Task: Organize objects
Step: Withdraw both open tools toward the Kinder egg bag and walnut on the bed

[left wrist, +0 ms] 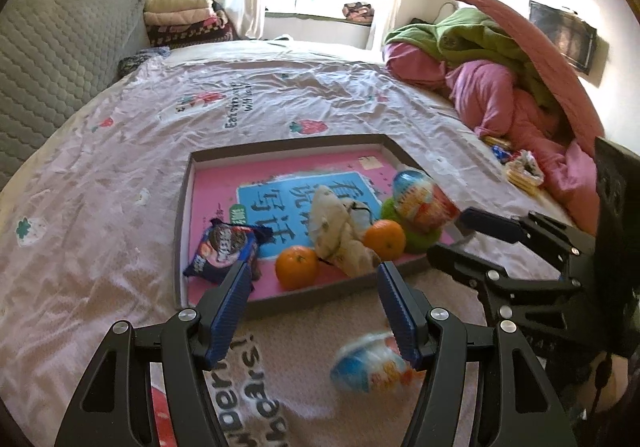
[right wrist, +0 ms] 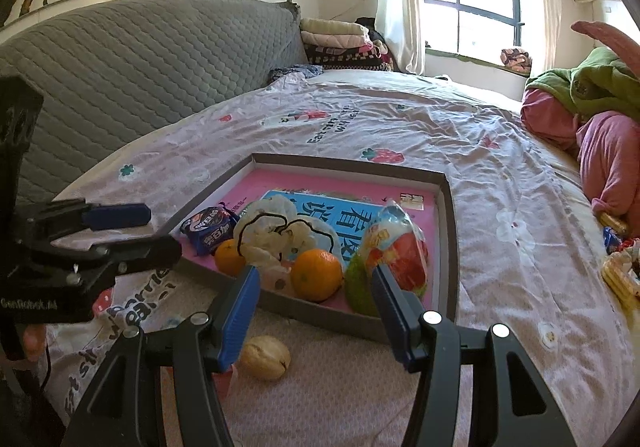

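A shallow grey tray [left wrist: 182,215] [right wrist: 450,215] with a pink book inside lies on the bed. In it are a blue snack packet [left wrist: 224,251] [right wrist: 208,229], two oranges [left wrist: 297,266] [left wrist: 385,239] [right wrist: 317,274], a white cloth pouch [left wrist: 340,231] [right wrist: 276,237], a green fruit [left wrist: 420,237] [right wrist: 358,287] and a red-and-white snack bag [left wrist: 424,199] [right wrist: 398,247]. My left gripper [left wrist: 314,279] is open and empty before the tray. A blurred snack bag [left wrist: 370,363] lies under its right finger. My right gripper [right wrist: 316,283] is open and empty; a pale nut-like thing [right wrist: 266,357] lies below it.
Pink and green bedding [left wrist: 500,87] is heaped at the right, with more snack packets [left wrist: 520,167] [right wrist: 620,267] beside it. A grey padded headboard [right wrist: 140,79] runs along the left. The right gripper shows in the left wrist view [left wrist: 452,237], the left gripper in the right wrist view [right wrist: 156,231].
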Tool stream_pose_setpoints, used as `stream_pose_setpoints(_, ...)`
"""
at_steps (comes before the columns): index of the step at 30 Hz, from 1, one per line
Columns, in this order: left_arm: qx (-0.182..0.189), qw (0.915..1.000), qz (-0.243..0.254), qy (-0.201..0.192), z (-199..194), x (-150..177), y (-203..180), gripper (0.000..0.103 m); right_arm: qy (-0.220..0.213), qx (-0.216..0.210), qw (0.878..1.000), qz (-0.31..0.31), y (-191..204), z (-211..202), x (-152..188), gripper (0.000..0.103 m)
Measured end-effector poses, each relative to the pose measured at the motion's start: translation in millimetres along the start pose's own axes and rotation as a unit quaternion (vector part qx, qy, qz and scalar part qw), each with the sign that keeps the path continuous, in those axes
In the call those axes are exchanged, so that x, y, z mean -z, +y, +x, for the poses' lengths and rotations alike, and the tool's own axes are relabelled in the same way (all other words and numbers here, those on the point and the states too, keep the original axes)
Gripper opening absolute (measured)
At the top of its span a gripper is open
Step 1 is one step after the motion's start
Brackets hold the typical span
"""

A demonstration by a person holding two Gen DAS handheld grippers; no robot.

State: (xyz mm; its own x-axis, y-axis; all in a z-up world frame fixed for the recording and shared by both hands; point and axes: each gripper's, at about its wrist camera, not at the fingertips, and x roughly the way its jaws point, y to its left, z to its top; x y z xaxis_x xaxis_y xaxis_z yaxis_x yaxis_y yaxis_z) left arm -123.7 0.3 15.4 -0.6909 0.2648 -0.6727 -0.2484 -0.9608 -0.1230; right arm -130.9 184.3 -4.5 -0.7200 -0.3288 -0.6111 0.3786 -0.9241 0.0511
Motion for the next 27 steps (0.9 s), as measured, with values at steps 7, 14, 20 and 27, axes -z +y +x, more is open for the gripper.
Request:
stream_pose_setpoints(7, 0.017, 0.9997, 0.018, 0.008, -5.0, 22.3, -14.8, 0.067, 0.012, 0.01, 1.0, 0.008, -6.4, -14.5, 18.3, 0.058)
stream_pose_setpoints(14, 0.026, 0.9991, 0.028, 0.017, -7.7, 43.4, -21.3, 0.067, 0.026, 0.005, 1.0, 0.013, -4.2, -21.7, 30.9, 0.058)
stream_pose_setpoints(20, 0.035, 0.9989, 0.025, 0.02, -11.0, 52.8, -19.0, 0.067, 0.029, 0.005, 0.999, 0.011, 0.5, -25.7, 36.4, 0.058)
stream_pose_setpoints(27, 0.045, 0.9982, 0.027, 0.03, -8.7, 60.8, -17.5, 0.067, 0.034, -0.003, 0.999, 0.007, 4.6, -25.8, 40.7, 0.058)
